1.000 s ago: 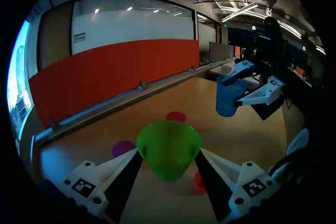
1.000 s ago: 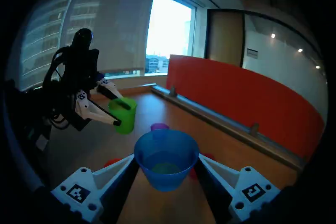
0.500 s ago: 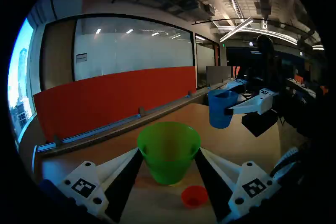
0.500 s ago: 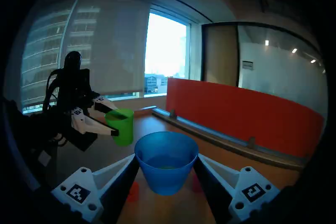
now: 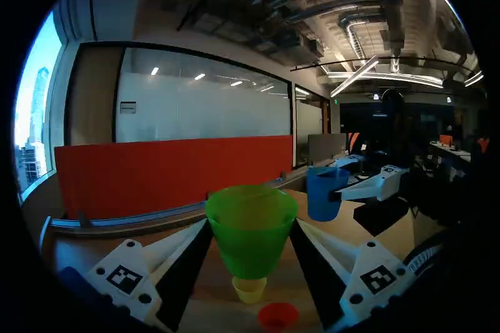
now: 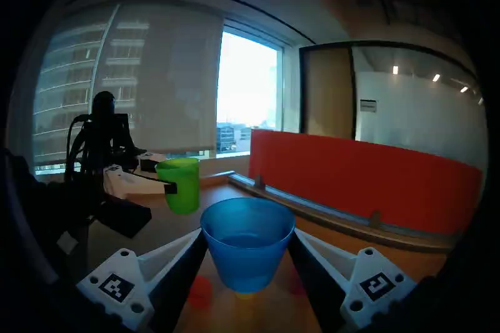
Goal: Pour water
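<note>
Now your left gripper (image 5: 250,233) has both fingers pressed against a translucent green plastic cup (image 5: 251,255), upright and held above the wooden table (image 5: 347,227). Right of the green cup and farther off, your right gripper (image 6: 247,239) clamps a blue plastic cup (image 6: 247,258), upright, with water visible inside. The two rims are apart, with open air between them. Below the green cup, a small yellow cup (image 5: 249,289) and a small red cup (image 5: 277,315) sit on the table. Behind the green cup, a red partition panel (image 5: 175,170) runs under a pale glass wall (image 5: 200,105).
</note>
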